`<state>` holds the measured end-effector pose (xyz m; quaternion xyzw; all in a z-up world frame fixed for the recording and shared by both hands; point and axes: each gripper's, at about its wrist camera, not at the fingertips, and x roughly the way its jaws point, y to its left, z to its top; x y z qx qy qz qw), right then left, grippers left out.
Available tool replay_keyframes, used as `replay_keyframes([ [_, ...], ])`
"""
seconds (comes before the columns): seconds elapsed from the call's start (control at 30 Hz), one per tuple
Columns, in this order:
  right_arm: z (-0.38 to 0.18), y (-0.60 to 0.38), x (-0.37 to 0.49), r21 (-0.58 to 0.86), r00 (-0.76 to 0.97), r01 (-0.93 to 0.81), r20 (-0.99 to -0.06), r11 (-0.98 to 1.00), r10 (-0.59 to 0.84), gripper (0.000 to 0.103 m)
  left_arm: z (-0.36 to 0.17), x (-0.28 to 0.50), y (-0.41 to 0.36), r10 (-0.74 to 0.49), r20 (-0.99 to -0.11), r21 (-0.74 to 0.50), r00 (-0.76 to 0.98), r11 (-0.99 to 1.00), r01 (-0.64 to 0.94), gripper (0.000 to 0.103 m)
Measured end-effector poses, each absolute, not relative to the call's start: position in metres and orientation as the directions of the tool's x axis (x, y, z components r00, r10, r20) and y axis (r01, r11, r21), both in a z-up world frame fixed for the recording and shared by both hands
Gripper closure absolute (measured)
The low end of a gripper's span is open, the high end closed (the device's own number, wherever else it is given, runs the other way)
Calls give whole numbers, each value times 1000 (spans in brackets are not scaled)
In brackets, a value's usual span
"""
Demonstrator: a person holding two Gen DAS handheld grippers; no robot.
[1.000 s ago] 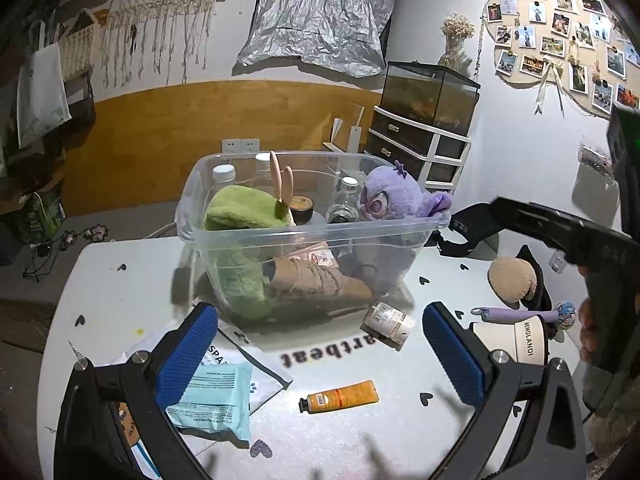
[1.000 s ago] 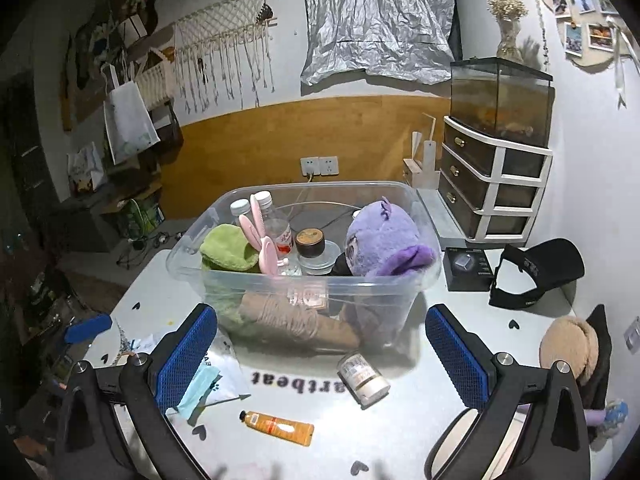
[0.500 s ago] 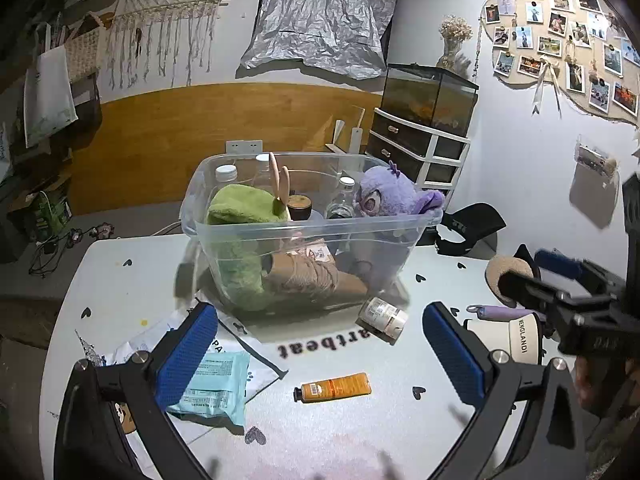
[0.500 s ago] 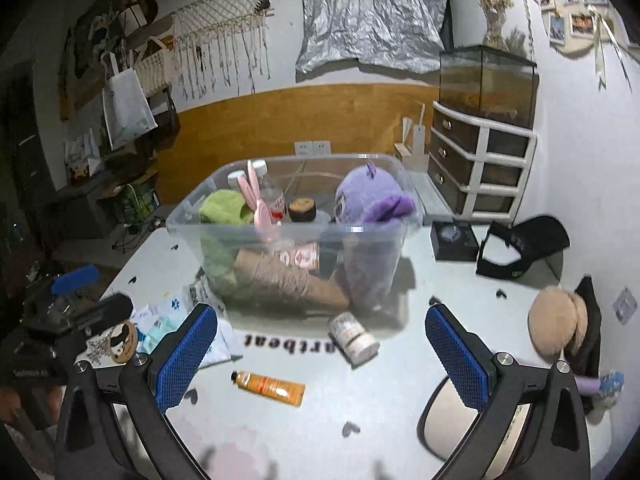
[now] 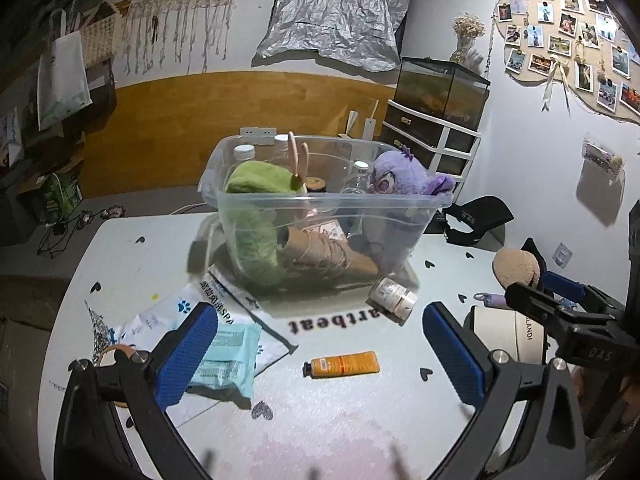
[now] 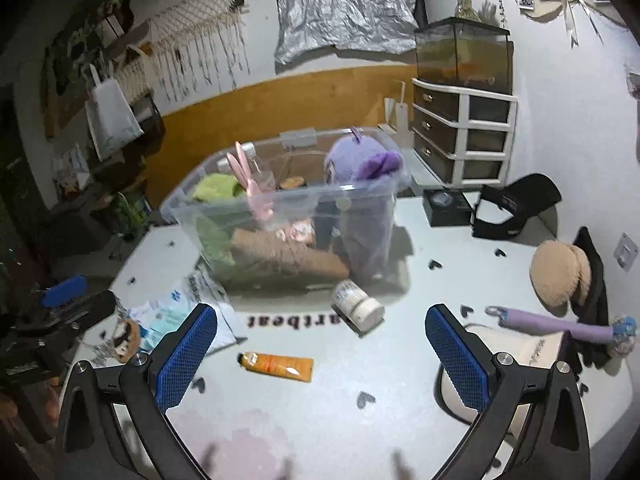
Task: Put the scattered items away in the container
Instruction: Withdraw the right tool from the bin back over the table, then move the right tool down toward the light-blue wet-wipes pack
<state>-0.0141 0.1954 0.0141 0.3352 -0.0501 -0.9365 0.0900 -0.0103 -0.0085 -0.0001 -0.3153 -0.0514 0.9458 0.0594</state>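
A clear plastic bin (image 5: 320, 204) (image 6: 280, 200) stands mid-table, holding a purple plush (image 5: 396, 178), a green cloth, bottles and a twine roll. On the table in front lie an orange tube (image 5: 344, 364) (image 6: 276, 364), a small white jar (image 5: 394, 299) (image 6: 358, 306), a teal packet (image 5: 226, 354) and white pouches. My left gripper (image 5: 320, 354) is open above the tube, nothing between its fingers. My right gripper (image 6: 320, 356) is open too, hovering near the tube and jar. The right gripper (image 5: 560, 304) shows at the right edge of the left wrist view.
A white cap (image 6: 532, 356), a purple umbrella (image 6: 560, 324), a tan beret (image 6: 560, 276) and a black cap (image 6: 516, 204) lie at the table's right. A black box (image 6: 444, 208) sits behind the bin. Drawers with a fish tank (image 6: 464, 120) stand by the wall.
Both grippers have pulled back and down from the bin toward the near table. The right gripper swung right, so the bin shifted left in its view. Both stayed open.
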Motion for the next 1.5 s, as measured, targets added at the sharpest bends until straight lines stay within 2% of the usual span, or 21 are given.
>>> replay_keyframes([
  [0.2,-5,175,-9,126,-706,166,-677,-978,-207,0,-11,2,-20,123,-603,-113,-788,-991,-68,0],
  [0.4,-26,152,-6,89,-649,217,-731,-972,-211,0,-34,17,-40,124,-654,-131,-746,-990,-49,0],
  [0.9,-65,74,-12,166,-456,374,-824,-913,-337,0,-72,54,-106,51,-712,-157,-700,-984,88,0],
  [0.93,-68,67,-13,171,-444,388,-826,-906,-346,4,-73,57,-112,41,-715,-158,-698,-982,104,0],
  [0.97,-71,61,-15,173,-433,400,-830,-900,-352,11,-74,60,-119,28,-717,-157,-697,-980,122,0],
  [1.13,-94,24,-37,181,-382,450,-846,-875,-372,14,-77,70,-150,-31,-723,-154,-690,-967,204,0],
  [1.3,-111,-19,-76,158,-367,507,-850,-848,-378,39,-79,77,-181,-77,-729,-172,-680,-941,290,0],
  [1.37,-115,-38,-97,147,-360,532,-852,-834,-380,52,-79,79,-192,-97,-729,-170,-677,-933,317,0],
  [1.47,-123,-68,-124,98,-355,575,-864,-812,-356,64,-81,80,-204,-124,-731,-164,-671,-923,349,0],
  [1.5,-126,-76,-131,88,-353,584,-867,-807,-350,64,-81,80,-206,-128,-732,-163,-669,-921,355,0],
])
